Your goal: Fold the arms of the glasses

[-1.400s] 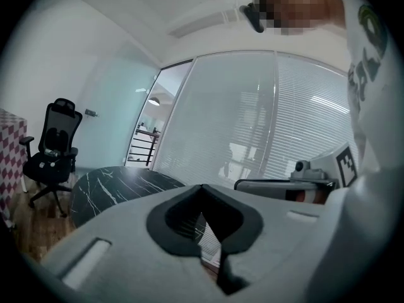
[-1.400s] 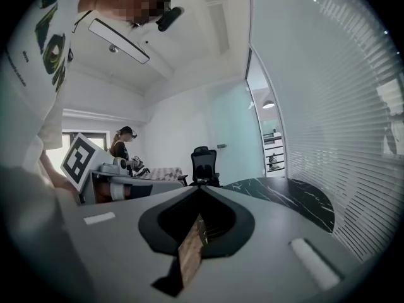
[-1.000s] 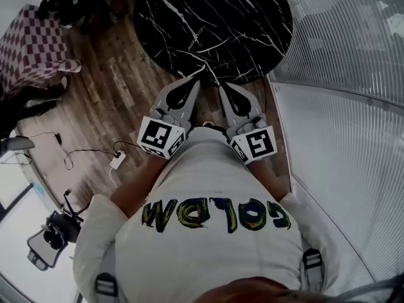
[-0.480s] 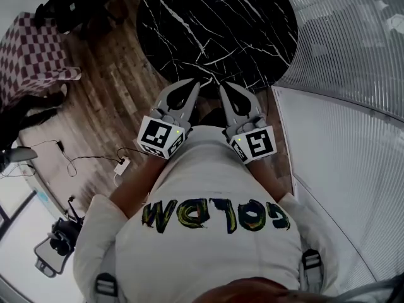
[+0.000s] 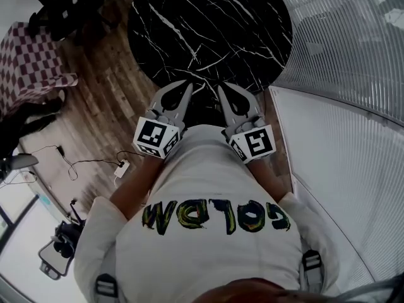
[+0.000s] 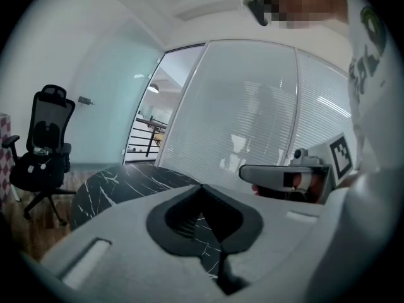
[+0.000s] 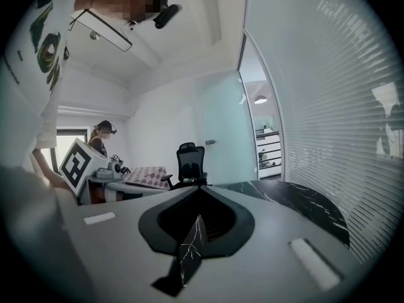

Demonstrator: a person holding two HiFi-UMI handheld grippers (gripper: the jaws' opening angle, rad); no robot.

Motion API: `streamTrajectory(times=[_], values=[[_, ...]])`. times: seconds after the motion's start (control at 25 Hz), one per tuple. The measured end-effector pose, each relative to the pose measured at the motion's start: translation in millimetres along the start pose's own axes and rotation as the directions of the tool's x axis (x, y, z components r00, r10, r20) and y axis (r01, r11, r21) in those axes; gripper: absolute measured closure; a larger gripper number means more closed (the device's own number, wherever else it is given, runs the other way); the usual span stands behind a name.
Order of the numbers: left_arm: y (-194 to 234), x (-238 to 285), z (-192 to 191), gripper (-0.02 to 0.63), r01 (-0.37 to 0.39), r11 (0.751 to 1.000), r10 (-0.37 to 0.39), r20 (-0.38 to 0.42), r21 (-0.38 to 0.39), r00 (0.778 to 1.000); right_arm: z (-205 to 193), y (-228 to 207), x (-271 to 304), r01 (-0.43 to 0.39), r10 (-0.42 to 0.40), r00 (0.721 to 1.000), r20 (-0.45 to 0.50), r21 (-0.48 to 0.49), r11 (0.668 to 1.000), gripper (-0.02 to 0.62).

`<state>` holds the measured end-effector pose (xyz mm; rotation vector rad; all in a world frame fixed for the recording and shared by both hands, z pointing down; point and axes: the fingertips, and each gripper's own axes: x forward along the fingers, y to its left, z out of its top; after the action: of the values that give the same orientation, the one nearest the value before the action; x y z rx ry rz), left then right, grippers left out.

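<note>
No glasses show in any view. Both grippers are held side by side close to the person's chest, and they point at a round black marble table [image 5: 214,24]. My left gripper [image 5: 187,84] is shut, its grey fingers meeting at the tip with nothing between them; in its own view the tips [image 6: 202,185] meet over the table's edge [image 6: 120,183]. My right gripper [image 5: 221,86] is shut and empty too, its tips [image 7: 199,189] closed in front of the table [image 7: 297,201]. Each gripper's marker cube [image 5: 156,137] [image 5: 252,144] sits near the person's white shirt.
A wooden floor [image 5: 107,100] lies left of the table, with a checkered seat [image 5: 31,55] and cables [image 5: 95,163]. A ribbed glass wall [image 5: 341,106] runs along the right. A black office chair [image 6: 41,153] stands beyond the table. Another person [image 7: 101,137] stands far off.
Both grippers have edged forward toward the black table, side by side. Their jaws have stayed shut and empty.
</note>
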<state>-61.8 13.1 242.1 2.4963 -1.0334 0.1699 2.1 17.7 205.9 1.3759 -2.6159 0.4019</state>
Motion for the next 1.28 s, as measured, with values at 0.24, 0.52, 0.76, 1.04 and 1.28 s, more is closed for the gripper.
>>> streamTrajectory(times=[0.24,0.52,0.76,1.04,1.28], values=[[1,17,-1,0.604,-0.003,1.000,0.003,0.000,0.001,1.000,-5,-30,6,0.015,-0.015,1.000,-0.020,-0.006,1.000,0.592],[15,47,-30,0.604,0.001,0.999,0.001,-0.085,0.033,0.996,-28,-65,25,0.036,-0.038,0.998,-0.055,-0.028,0.999,0.592],[45,72,-69,0.572,-0.016,0.999,0.023,-0.185,0.036,0.983,-51,-93,47,0.037,-0.043,0.995,-0.095,-0.062,0.997,0.592],[69,88,-120,0.550,-0.025,0.999,0.035,-0.286,0.039,0.958,-106,-121,66,0.025,-0.039,0.973,-0.227,-0.064,0.998,0.592],[99,106,-159,0.531,-0.047,0.998,0.062,-0.360,0.052,0.931,-148,-146,88,0.029,-0.060,0.954,-0.292,-0.107,0.994,0.592]])
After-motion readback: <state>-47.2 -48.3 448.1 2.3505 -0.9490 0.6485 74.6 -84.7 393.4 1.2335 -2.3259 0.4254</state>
